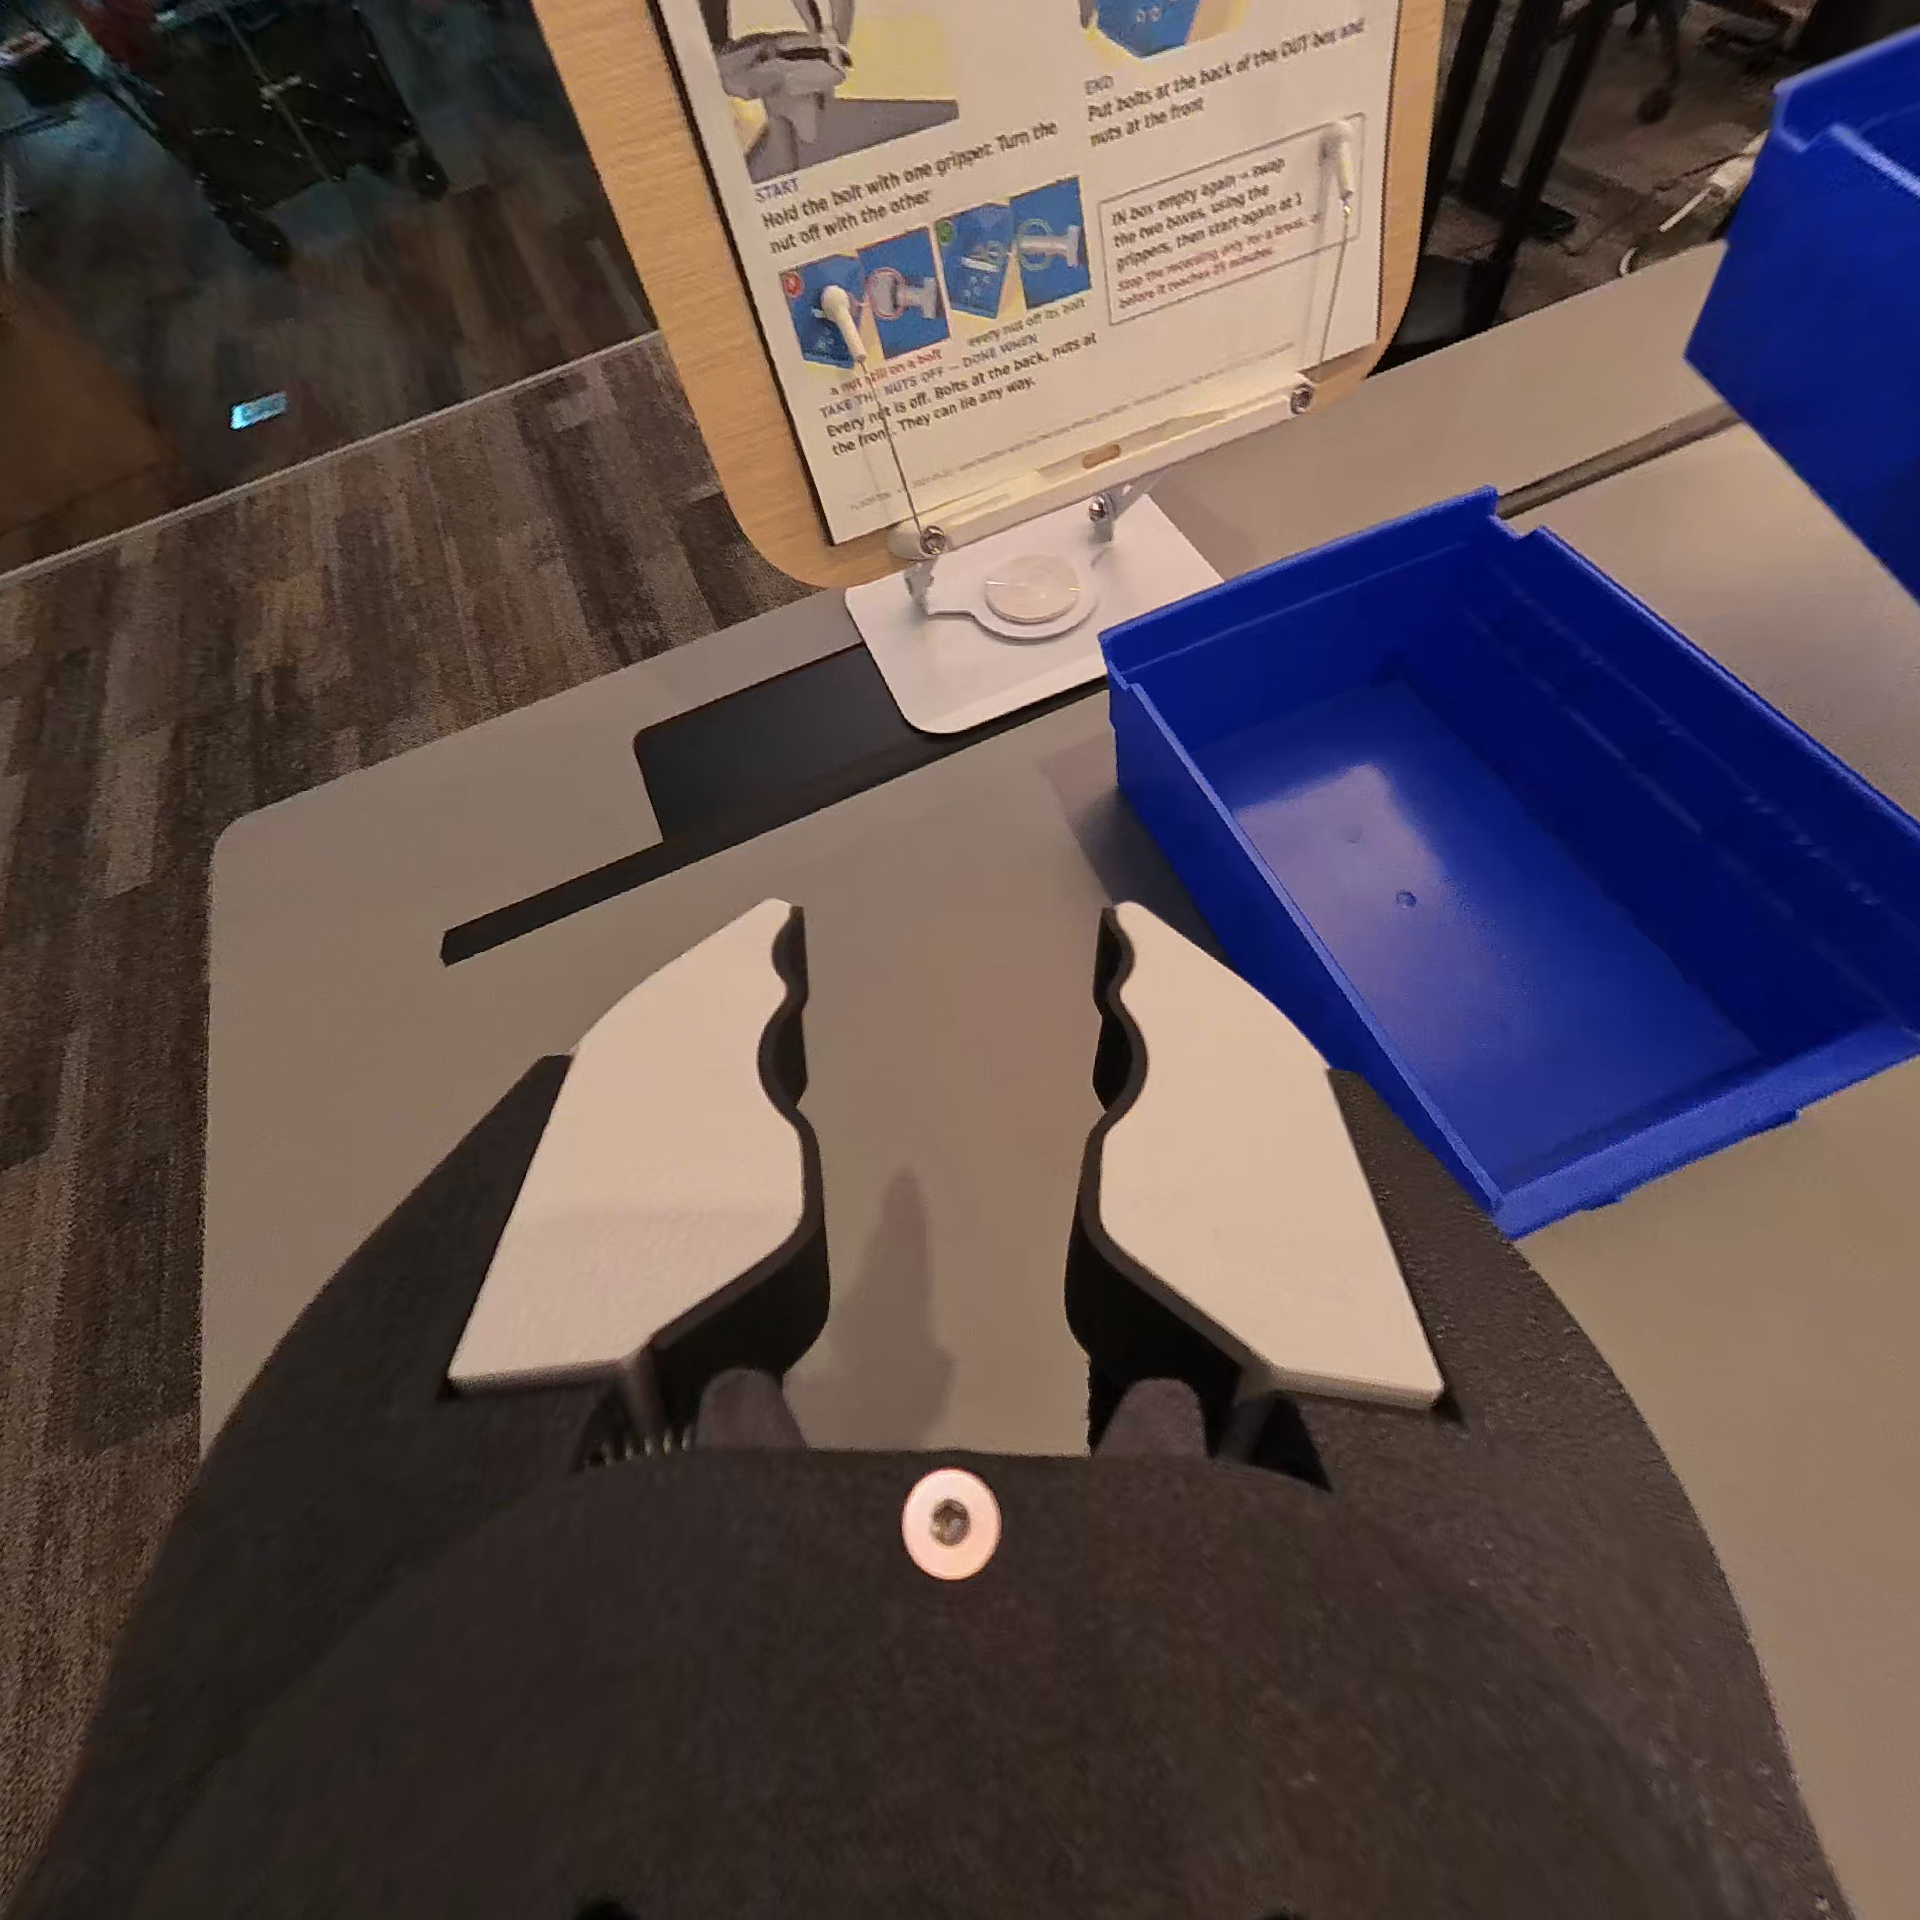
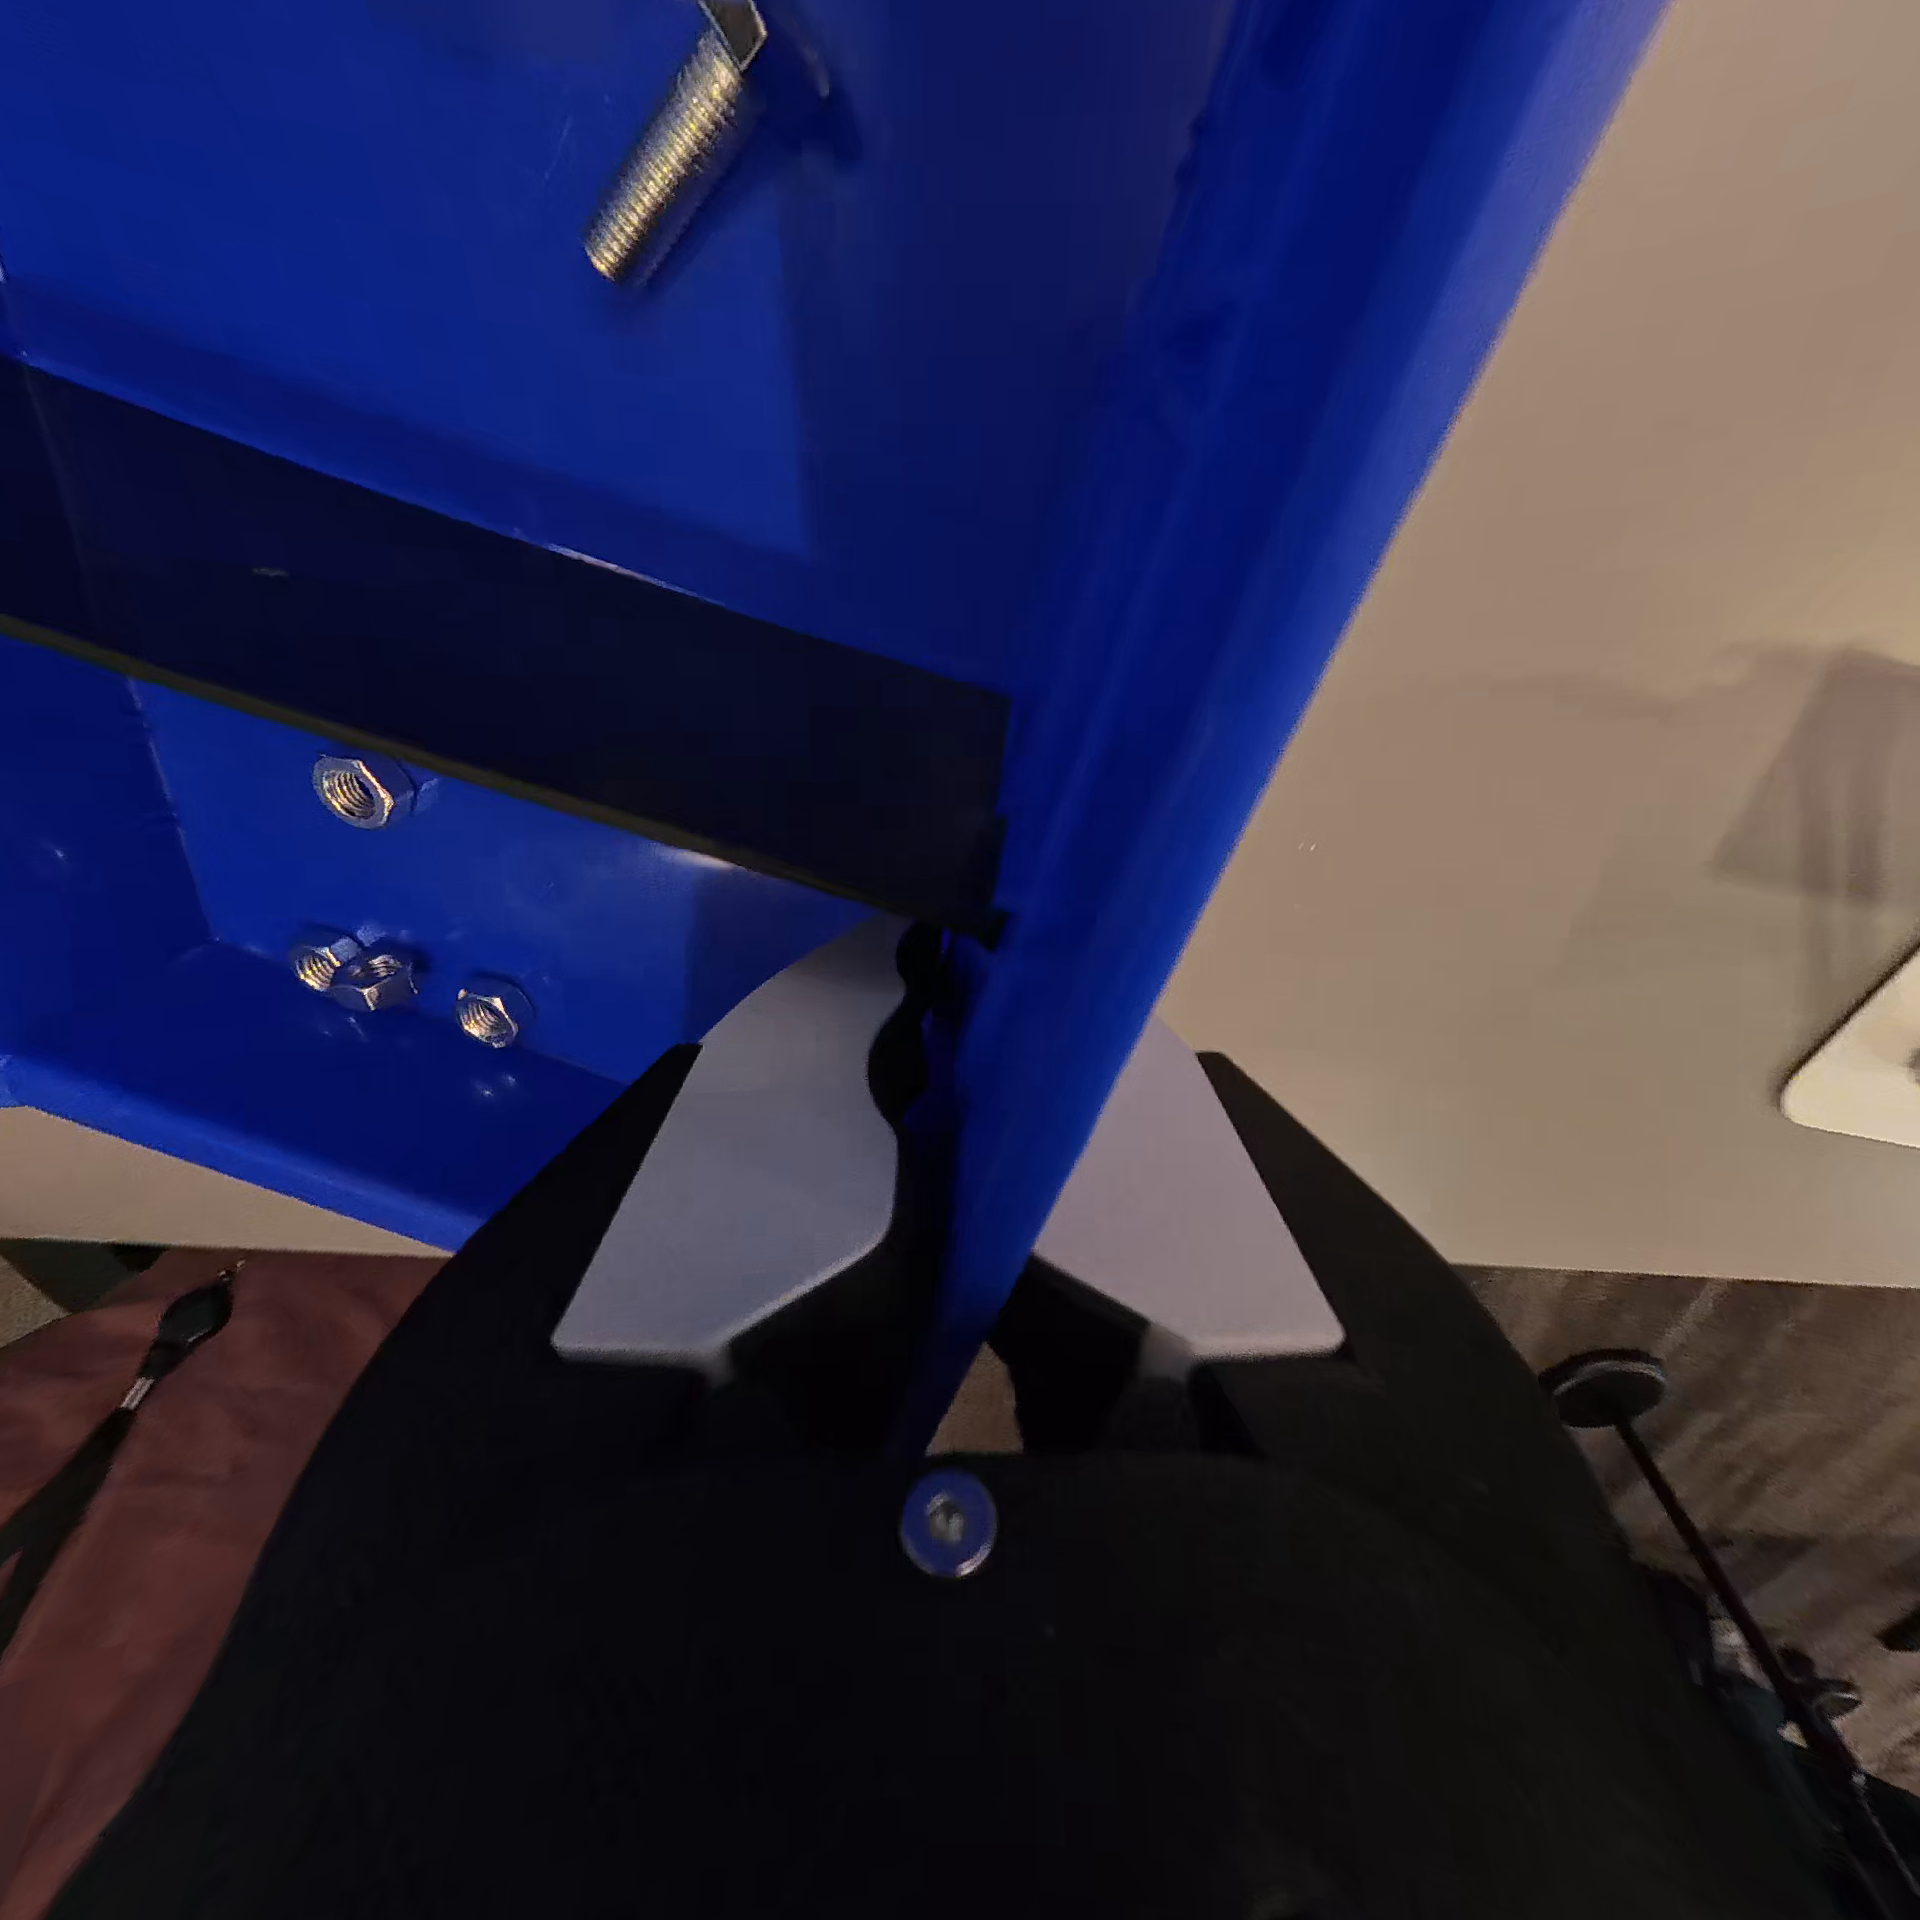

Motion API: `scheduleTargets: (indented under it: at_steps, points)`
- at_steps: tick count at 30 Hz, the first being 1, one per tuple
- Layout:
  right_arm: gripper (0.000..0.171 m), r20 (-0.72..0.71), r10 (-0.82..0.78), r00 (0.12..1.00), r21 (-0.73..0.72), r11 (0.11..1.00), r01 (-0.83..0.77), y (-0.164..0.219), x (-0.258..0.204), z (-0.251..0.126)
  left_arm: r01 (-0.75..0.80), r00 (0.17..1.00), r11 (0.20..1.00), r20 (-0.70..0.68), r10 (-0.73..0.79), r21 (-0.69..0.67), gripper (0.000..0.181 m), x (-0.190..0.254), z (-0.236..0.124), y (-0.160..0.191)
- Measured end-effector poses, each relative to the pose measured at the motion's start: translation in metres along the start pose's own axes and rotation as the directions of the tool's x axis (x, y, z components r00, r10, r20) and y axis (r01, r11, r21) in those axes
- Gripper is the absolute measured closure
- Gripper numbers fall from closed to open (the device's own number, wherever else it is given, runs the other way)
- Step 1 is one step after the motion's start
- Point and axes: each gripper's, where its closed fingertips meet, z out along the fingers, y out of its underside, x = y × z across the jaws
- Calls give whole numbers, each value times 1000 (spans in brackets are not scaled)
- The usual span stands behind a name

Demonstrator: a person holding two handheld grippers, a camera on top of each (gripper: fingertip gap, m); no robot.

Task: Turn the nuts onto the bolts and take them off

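My right gripper (image 2: 951, 997) is shut on the side wall of a blue bin (image 2: 1195, 520), which is held tilted above the table. Inside it a black divider (image 2: 499, 665) separates a steel bolt (image 2: 670, 156) at the far end from several loose nuts (image 2: 364, 792) at the near end. The same bin shows at the upper right in the left wrist view (image 1: 1808, 260). My left gripper (image 1: 951, 925) is open and empty over the grey table (image 1: 499, 883). An empty blue bin (image 1: 1174, 665) rests on the table just right of it.
An instruction card on a white stand (image 1: 997, 665) is at the back of the table. A black slot (image 1: 748, 758) cuts the tabletop ahead. The table's left edge drops to wood-pattern floor (image 1: 260, 644). A white object (image 2: 1860, 1081) lies at the right. One gripper's finger ends stand about 60 centimetres off the other's.
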Motion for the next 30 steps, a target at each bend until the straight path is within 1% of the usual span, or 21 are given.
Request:
scheduleTargets:
  at_steps: [4,6,8,10,14,17,19,23,26,28,30]
  points:
    - [166,-27,-104,994,17,994,104,-27,-56,-36,19,998,998,56,-22,52,127,-11,-2,-8]
    - [167,-14,-176,984,25,984,176,-43,-98,-43,31,994,997,99,-38,72,127,-18,-7,-11]
    - [167,20,-256,966,30,966,255,-58,-148,-42,52,989,994,131,-64,95,127,-25,-13,-12]
    - [166,68,-338,939,26,941,337,-69,-203,-35,76,984,991,153,-92,110,127,-31,-21,-12]
    - [166,158,-497,853,14,865,501,-81,-316,-13,109,973,986,189,-132,125,126,-44,-38,-8]
    - [165,188,-595,782,11,797,604,-84,-393,1,145,962,974,204,-180,175,123,-50,-55,-11]
    - [164,196,-642,742,7,757,653,-83,-437,9,159,961,961,187,-204,226,126,-47,-69,-16]
    - [165,214,-697,684,-10,699,715,-76,-509,24,151,960,937,180,-215,315,131,-41,-96,-24]
    - [165,221,-713,665,-18,678,734,-70,-550,38,154,963,915,150,-223,374,133,-37,-109,-30]
    - [165,232,-710,665,-18,680,733,-67,-571,53,164,967,907,118,-226,389,135,-34,-110,-32]
    - [164,245,-697,674,-18,692,722,-65,-588,72,169,970,917,103,-219,361,134,-32,-104,-29]
